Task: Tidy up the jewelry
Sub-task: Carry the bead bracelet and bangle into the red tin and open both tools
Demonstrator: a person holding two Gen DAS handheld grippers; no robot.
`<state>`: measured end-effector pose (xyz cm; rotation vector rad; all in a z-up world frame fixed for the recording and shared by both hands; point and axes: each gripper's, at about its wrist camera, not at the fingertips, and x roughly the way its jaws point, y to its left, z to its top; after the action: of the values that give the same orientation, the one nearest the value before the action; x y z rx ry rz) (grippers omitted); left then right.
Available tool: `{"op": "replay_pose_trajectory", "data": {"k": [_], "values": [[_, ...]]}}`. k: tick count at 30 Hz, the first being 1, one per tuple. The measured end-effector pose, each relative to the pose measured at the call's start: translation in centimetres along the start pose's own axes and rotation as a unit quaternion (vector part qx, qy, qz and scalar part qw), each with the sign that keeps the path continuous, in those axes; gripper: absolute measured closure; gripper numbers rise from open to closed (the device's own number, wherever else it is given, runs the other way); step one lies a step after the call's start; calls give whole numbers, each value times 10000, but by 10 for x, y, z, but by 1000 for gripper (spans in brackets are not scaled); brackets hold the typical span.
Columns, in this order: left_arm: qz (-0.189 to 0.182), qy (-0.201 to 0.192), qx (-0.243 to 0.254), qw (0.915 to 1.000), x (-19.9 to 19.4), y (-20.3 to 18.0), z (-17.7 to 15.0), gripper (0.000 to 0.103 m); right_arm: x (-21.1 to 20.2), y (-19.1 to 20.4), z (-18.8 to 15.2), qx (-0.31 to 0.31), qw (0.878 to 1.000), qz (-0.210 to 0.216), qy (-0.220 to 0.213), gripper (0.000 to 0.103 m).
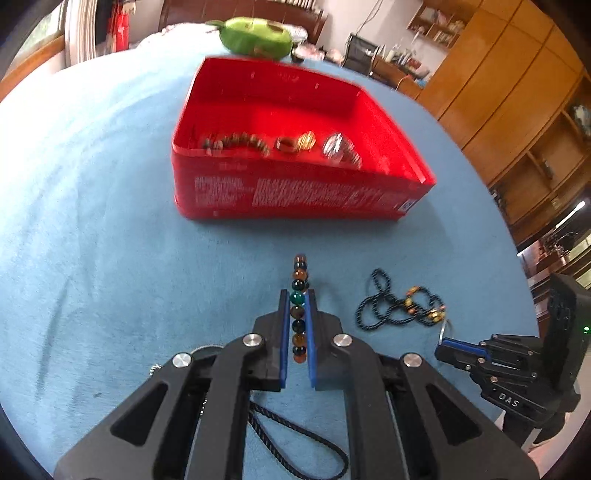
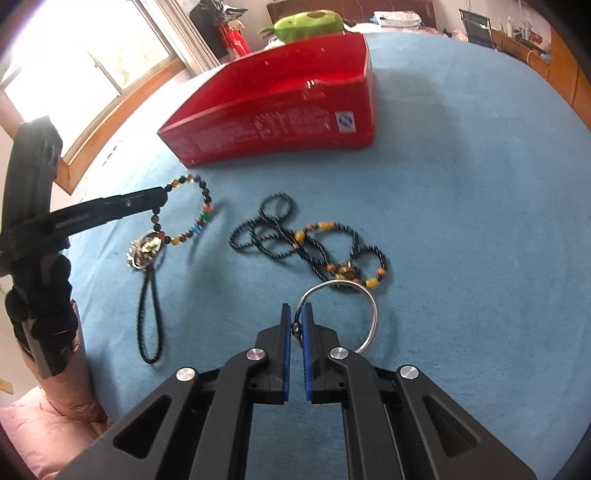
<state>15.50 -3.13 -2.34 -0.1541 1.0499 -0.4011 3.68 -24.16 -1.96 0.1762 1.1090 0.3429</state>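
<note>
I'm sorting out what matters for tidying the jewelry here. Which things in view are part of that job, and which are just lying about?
Part of the job:
- red box with jewelry inside
- multicolored bead bracelet in the left gripper
- silver bangle in the right gripper
- dark cord necklace on the blue cloth

Lying about:
- green plush toy
- wooden cabinets

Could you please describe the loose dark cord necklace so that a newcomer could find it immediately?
Start at the red box on the blue cloth. Nearer than it lies the dark cord necklace, tangled in loops. Unlike the bead bracelet and silver bangle, no gripper holds it, and it carries yellow and orange beads.
</note>
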Motion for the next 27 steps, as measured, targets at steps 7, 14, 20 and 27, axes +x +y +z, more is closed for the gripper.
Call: {"op": "replay_pose_trajectory", "data": {"k": [7,14,20,27], "values": [[-100,-241,147,9996,-25,-7,9,97,-11,11,19,-107,9998,59,-180,98],[249,-383,249,9986,-34,-8,22,97,-9,16,43,-172,9997,-96,-109,98],[372,-442,317,9978,-41,-9,37,97,-16,23,68,-219,9994,-199,-168,98],[502,-538,391,9965,-51,-12,67,97,-23,36,100,-359,9983,-386,-245,98]]}}
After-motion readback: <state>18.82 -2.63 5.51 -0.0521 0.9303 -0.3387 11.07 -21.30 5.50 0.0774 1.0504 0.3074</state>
